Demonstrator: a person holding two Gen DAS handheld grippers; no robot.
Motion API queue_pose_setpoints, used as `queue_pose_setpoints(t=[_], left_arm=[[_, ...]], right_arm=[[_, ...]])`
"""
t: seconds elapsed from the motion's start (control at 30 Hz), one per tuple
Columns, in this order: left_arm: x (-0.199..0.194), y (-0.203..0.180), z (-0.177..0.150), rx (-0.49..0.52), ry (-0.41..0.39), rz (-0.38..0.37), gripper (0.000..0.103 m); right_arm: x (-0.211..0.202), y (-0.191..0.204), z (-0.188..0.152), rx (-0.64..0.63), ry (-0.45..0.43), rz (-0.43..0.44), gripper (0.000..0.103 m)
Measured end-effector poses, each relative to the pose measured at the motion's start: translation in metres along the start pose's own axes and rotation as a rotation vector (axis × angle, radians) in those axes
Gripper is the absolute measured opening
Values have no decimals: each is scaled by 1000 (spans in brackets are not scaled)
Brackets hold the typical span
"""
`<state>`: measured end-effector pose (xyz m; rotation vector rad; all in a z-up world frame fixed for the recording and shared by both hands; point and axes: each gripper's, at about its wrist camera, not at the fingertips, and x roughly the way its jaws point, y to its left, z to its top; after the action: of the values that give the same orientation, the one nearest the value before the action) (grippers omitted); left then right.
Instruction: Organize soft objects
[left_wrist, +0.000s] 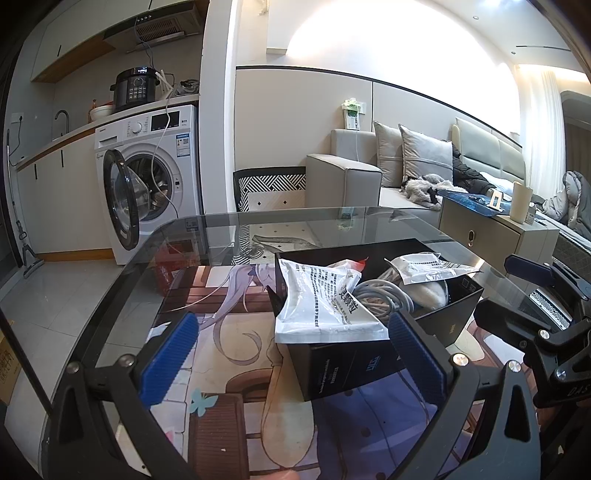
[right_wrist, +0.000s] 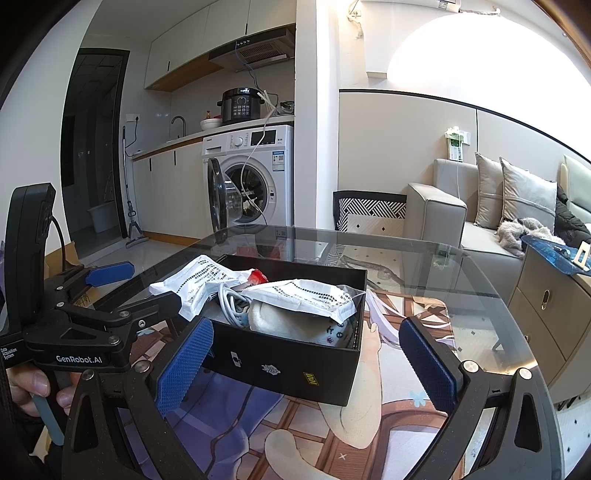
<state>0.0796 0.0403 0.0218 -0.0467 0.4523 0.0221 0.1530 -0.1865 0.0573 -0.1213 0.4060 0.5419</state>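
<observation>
Left gripper (left_wrist: 295, 354), black frame w/ blue ribbed pads: jaws spread wide, nothing between them. Right-hand pad sits against or just in front of the near corner of the open black cardboard box (left_wrist: 343, 363); contact can't be confirmed. Left-hand pad is over bare glass.

Right gripper (right_wrist: 306, 365), same build: jaws fully apart, holding nothing. Both pads flank the box's near wall, left pad close to the box corner, right pad apart from it.

Box stands on the round glass table top (right_wrist: 461, 273), over an illustrated mat (right_wrist: 373, 435). Contents:
- white printed plastic pouch (left_wrist: 321, 306), draped over the left rim, partly outside
- 2nd white printed pouch (right_wrist: 306, 299), lying on top toward the right
- coiled grey cable (left_wrist: 384, 295), centre
- cream plush item (right_wrist: 284, 321) under the 2nd pouch
- small red piece (right_wrist: 257, 276) near the back

In the right wrist view, a person's fingers (right_wrist: 35, 387) wrap the left gripper's handle at lower left.
</observation>
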Motion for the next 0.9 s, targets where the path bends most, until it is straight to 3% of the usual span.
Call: queue_pose_setpoints(t=[0.9], left_arm=[[0,1,0,-2,-4,-5,103]], right_arm=[[0,0,0,-1,0,0,102]])
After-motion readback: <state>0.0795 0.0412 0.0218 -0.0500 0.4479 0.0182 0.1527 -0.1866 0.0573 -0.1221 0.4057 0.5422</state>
